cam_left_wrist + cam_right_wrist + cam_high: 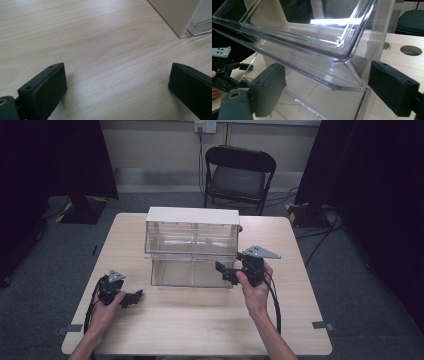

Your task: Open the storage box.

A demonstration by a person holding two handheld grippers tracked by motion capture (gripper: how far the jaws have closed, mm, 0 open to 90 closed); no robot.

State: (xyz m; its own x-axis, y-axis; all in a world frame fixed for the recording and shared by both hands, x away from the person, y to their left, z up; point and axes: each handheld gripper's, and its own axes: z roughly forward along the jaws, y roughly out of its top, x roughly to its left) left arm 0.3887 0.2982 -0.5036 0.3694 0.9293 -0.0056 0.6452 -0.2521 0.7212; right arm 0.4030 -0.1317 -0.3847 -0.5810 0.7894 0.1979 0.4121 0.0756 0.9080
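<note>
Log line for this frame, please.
left gripper: open, low over table | right gripper: open, astride upper clear drawer corner

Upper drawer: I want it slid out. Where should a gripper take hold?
Probably its front rim, coming from the person's side of the table. The upper drawer opens that way, and the rim is a thin edge that jaws could close over; the flat clear walls offer no such hold.
</note>
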